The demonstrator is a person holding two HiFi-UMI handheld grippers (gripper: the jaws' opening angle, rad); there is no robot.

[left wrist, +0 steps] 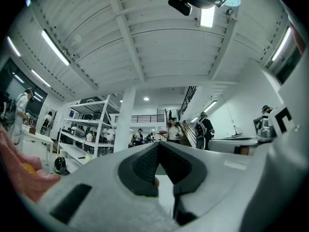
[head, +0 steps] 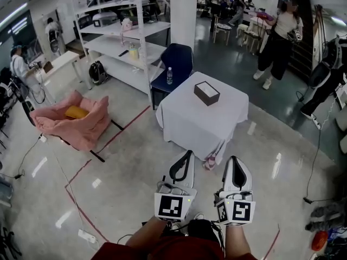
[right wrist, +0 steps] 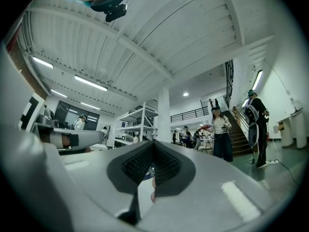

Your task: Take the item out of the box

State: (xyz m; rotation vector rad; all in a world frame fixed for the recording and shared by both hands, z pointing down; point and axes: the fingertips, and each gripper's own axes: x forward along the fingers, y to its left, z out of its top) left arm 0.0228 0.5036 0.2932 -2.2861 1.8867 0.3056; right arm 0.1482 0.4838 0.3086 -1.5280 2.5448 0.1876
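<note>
White cloth covers the table [head: 217, 121], where the box [head: 206, 92] stands well ahead of the left gripper [head: 188, 154] and right gripper [head: 233, 158], both closed and empty; the approach is judged in hand, and the jaws must next be opened at the box.

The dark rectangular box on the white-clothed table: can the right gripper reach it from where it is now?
Probably not yet. The right gripper, jaws shut, hangs over the grey floor, short of the white-clothed table where the dark rectangular box lies. Nothing seems to block the way.
</note>
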